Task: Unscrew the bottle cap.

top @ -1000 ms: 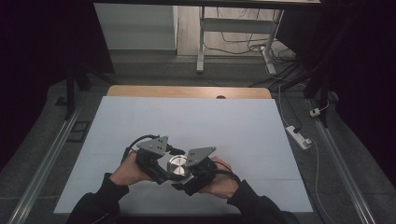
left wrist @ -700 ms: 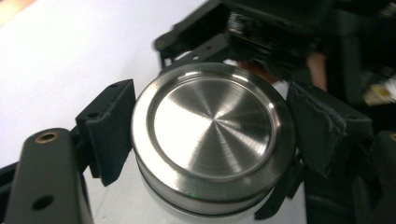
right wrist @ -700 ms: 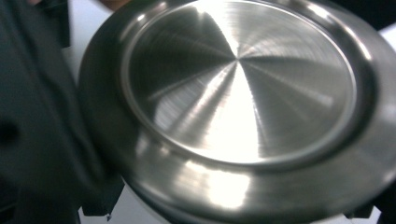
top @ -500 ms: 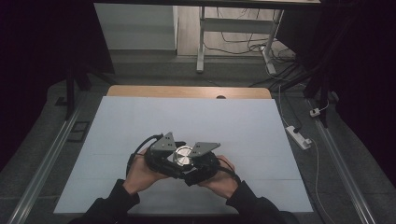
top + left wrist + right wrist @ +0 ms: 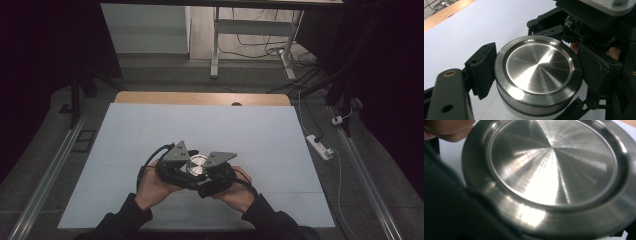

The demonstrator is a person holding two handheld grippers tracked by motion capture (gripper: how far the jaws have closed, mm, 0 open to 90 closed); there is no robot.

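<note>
Both grippers clamping a metal lid at the table's near edge.
The left gripper [image 5: 536,82] and right gripper [image 5: 212,175] are pressing closed jaws on the steel lid [image 5: 537,71] above the white table [image 5: 260,130].

The high view looks forward and down over the whole desk [image 5: 150,130] from afar. Both gripper views sit very close, sharing the round steel lid [image 5: 537,70] seen small at the high view's centre.
</note>
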